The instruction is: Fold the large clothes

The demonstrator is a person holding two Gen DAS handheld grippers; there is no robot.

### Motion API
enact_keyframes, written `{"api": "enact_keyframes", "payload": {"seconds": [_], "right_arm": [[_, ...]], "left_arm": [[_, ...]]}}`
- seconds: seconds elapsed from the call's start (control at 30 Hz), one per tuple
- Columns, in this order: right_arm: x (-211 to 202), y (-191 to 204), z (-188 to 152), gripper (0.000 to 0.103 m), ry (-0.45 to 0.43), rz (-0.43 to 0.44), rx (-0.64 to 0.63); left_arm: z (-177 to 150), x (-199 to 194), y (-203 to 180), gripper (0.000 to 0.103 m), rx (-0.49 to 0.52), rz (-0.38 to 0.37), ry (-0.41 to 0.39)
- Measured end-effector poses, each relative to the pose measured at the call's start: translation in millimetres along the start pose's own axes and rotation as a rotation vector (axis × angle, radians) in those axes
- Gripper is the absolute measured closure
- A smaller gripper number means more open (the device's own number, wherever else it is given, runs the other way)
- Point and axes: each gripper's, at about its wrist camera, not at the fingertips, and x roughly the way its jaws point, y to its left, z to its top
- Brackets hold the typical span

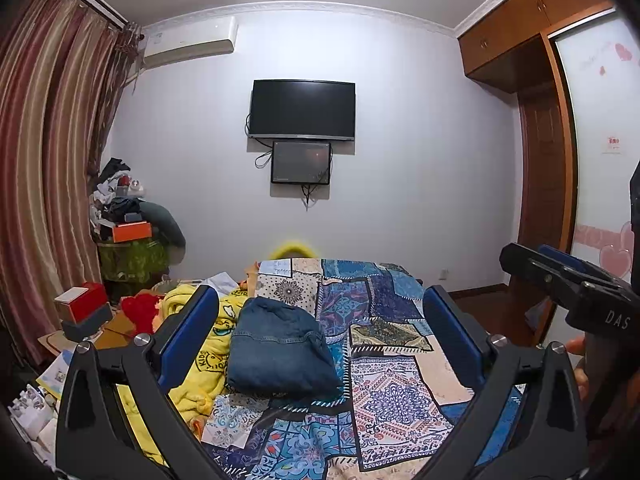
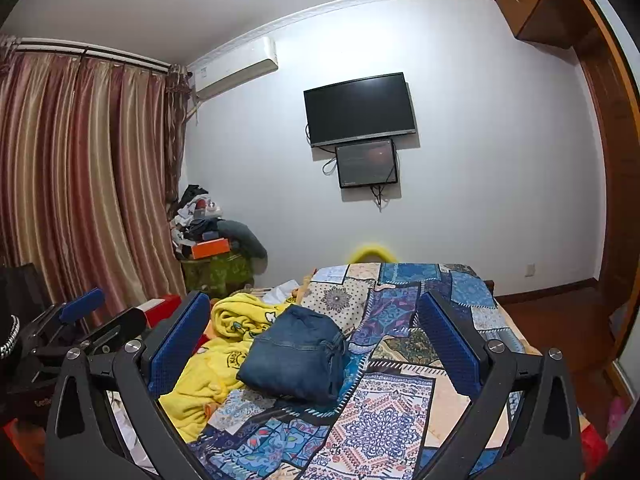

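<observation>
A pair of blue jeans lies folded into a compact bundle on the patchwork bedspread, near the bed's left-middle. In the right wrist view the same folded jeans rest beside a yellow blanket. My left gripper hovers above and short of the jeans, open, with nothing between its blue pads. My right gripper is likewise open and empty, held back from the bundle. The right gripper's body shows at the right edge of the left wrist view; the left gripper's body shows at the left edge of the right wrist view.
A crumpled yellow blanket lies left of the jeans. Red and grey boxes and papers crowd the bed's left side. A cluttered stand sits by the curtains. A TV hangs on the far wall; a wooden wardrobe stands right.
</observation>
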Motion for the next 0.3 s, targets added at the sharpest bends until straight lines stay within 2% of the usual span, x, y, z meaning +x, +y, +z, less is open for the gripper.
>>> {"api": "enact_keyframes", "payload": {"seconds": [0.3], "right_arm": [[2.6, -0.5, -0.9, 0.0, 0.01, 0.0, -0.001]], "left_arm": [[-0.9, 3.8, 1.5, 0.0, 0.004, -0.007, 0.009]]}}
